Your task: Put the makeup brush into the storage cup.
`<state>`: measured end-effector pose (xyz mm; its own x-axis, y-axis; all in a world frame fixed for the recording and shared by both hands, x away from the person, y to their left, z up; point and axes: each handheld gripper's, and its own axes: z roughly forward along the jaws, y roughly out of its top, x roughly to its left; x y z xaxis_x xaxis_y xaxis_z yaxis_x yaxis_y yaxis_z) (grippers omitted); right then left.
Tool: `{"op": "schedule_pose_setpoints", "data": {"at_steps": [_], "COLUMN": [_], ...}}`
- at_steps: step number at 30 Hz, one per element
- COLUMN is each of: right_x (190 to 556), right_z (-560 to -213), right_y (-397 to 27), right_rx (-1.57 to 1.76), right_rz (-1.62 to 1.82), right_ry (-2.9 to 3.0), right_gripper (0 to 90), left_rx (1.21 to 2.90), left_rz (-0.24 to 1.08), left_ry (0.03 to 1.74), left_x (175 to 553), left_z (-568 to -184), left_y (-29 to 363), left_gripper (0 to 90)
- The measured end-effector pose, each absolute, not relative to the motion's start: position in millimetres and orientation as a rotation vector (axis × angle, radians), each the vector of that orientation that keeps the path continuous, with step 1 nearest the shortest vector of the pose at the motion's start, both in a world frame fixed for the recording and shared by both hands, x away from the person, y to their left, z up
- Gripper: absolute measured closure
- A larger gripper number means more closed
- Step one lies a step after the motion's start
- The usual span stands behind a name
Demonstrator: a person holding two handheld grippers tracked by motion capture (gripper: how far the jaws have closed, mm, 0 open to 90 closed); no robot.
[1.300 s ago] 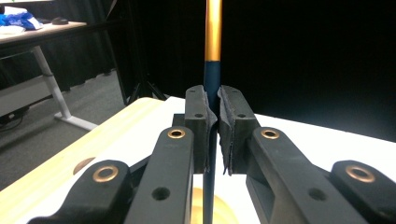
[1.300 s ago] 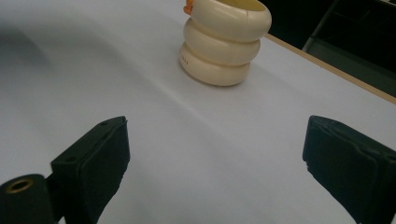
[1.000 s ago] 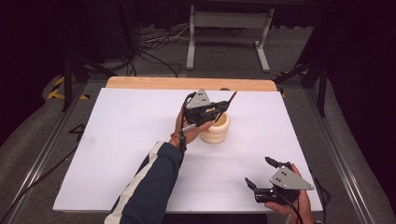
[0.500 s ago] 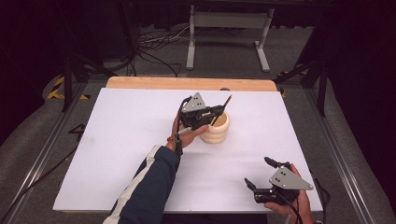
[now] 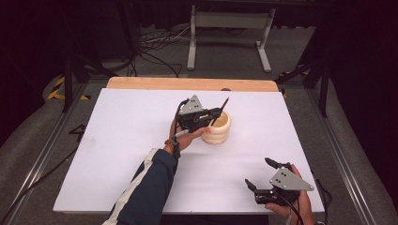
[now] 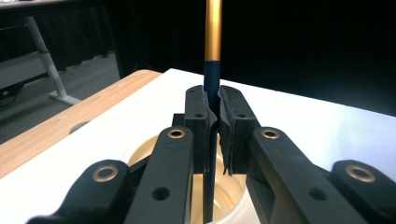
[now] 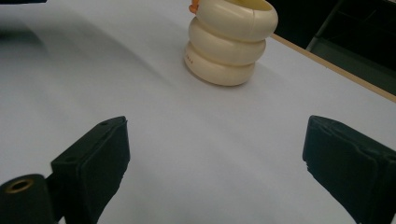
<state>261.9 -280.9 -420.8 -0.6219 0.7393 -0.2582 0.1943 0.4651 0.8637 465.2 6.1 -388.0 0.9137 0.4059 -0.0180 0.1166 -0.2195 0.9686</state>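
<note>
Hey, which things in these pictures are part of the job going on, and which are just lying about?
Part of the job:
- left gripper, shut on the brush
- cream holder, with the brush's lower end inside it

Just lying about:
- right gripper, open, apart from the holder
- metal stand on the floor
- cables on the floor

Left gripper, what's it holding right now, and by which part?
The left gripper is shut on a thin brush, clamped on its dark handle just below the gold band, above the cream holder.
</note>
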Motion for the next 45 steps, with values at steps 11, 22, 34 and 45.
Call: {"op": "schedule_pose_setpoints", "data": {"at_steps": [11,22,34,45], "right_x": [262.3,262.5,262.5,262.4], "right_z": [-420.9,-420.9,-421.0,-420.8], "right_y": [-281.0,-281.3,-280.6,-279.9], "right_rx": [0.777,0.779,0.774,0.773], "right_rz": [1.111,1.112,1.108,1.11], "right_ry": [2.084,2.086,2.087,2.088], "right_gripper": [8.1,8.0,8.0,8.0], "left_rx": [1.802,1.802,1.823,1.851], "left_rz": [0.302,0.311,0.385,0.459], "left_ry": [0.41,0.395,0.385,0.421], "left_x": [466.6,463.6,454.8,448.8], "left_z": [-388.8,-384.8,-371.9,-363.7], "left_y": [6.4,6.0,8.7,16.4], "left_gripper": [82.6,78.7,56.0,33.7]}}
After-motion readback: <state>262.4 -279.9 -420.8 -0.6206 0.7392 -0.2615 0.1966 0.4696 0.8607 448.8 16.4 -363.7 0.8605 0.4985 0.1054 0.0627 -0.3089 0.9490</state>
